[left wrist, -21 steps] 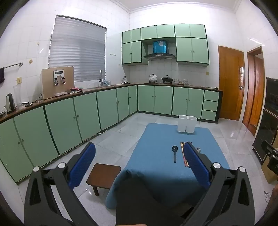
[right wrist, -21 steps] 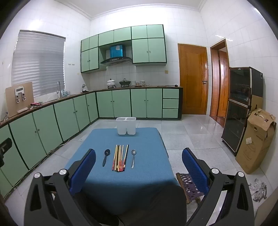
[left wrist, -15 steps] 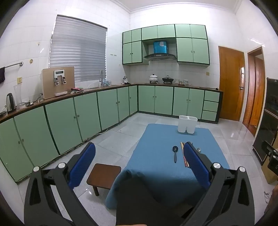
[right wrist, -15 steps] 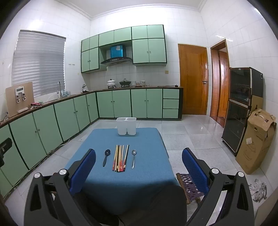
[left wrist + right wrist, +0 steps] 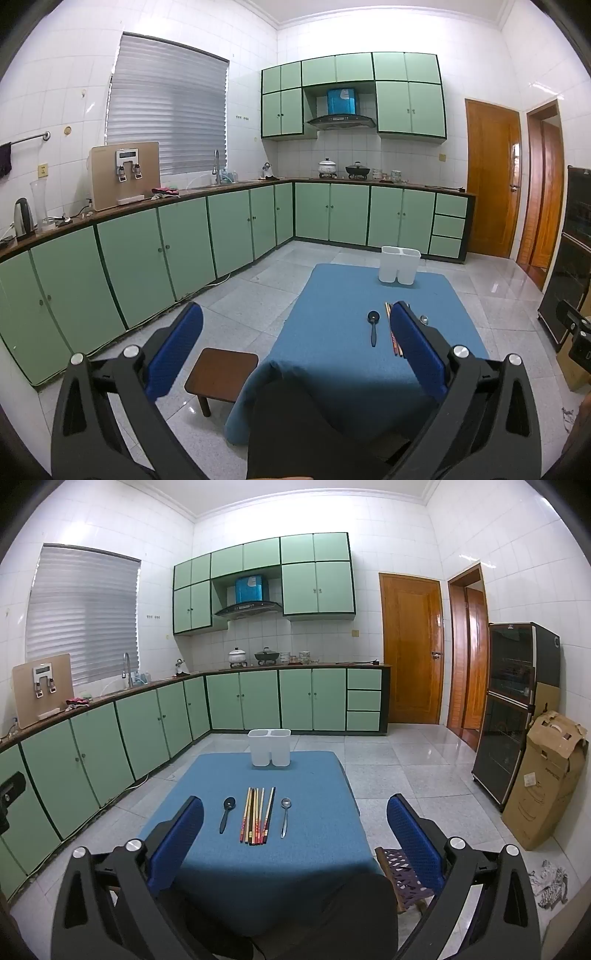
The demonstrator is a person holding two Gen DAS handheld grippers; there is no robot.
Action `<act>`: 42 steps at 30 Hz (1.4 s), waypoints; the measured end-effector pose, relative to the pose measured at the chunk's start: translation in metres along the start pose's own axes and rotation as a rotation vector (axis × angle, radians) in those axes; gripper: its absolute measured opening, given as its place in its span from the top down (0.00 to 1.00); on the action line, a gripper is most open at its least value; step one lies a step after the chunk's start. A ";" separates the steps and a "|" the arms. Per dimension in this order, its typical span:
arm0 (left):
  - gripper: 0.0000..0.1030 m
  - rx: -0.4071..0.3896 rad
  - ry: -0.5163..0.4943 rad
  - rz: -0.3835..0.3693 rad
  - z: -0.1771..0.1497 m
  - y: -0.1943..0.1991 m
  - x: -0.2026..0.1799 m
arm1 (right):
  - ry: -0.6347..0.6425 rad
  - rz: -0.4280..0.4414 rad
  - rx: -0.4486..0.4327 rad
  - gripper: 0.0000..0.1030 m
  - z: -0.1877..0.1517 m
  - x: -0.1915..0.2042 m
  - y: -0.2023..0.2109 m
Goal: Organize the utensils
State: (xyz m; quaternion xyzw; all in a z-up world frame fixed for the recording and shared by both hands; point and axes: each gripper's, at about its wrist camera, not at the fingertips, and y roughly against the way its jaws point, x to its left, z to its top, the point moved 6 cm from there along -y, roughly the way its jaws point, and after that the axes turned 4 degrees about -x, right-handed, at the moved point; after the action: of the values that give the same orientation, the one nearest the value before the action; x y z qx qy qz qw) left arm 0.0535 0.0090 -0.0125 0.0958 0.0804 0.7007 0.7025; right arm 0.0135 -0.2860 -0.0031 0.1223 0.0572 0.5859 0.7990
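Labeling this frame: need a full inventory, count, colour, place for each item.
table cloth: 1, blue, centre.
utensil holder: 1, white, two compartments, far end of cloth.
black spoon: 1, left of chopsticks.
chopsticks: bundle, wood, red and black, mid-cloth; count unclear.
metal spoon: 1, silver, right of chopsticks.
wooden stool: 1, brown, floor left of table.
woven stool: 1, purple, floor right of table.
cardboard box: 1, brown, right wall.
left tool: 1, black with blue pads, open, empty.
right tool: 1, same, open, empty.

Chopsticks point(image 5: 256, 816) between two spoons point(image 5: 226, 814) on table point(image 5: 314, 856); holder point(image 5: 269, 747) behind.
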 end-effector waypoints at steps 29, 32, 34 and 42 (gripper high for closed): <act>0.05 -0.001 0.001 0.001 0.001 0.001 0.004 | 0.001 0.001 0.002 0.06 -0.004 0.007 0.001; 0.05 -0.001 0.002 0.003 -0.002 -0.001 -0.003 | 0.000 0.001 0.002 0.06 -0.004 0.007 0.001; 0.05 -0.001 0.002 0.003 -0.002 -0.002 -0.003 | 0.000 0.001 0.002 0.06 -0.004 0.007 0.002; 0.05 -0.001 0.001 0.003 -0.002 -0.001 -0.002 | 0.001 0.001 0.002 0.06 -0.004 0.007 0.002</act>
State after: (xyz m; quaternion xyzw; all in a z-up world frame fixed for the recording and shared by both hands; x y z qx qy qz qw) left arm 0.0545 0.0068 -0.0145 0.0951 0.0804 0.7019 0.7013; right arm 0.0133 -0.2782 -0.0063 0.1228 0.0581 0.5863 0.7986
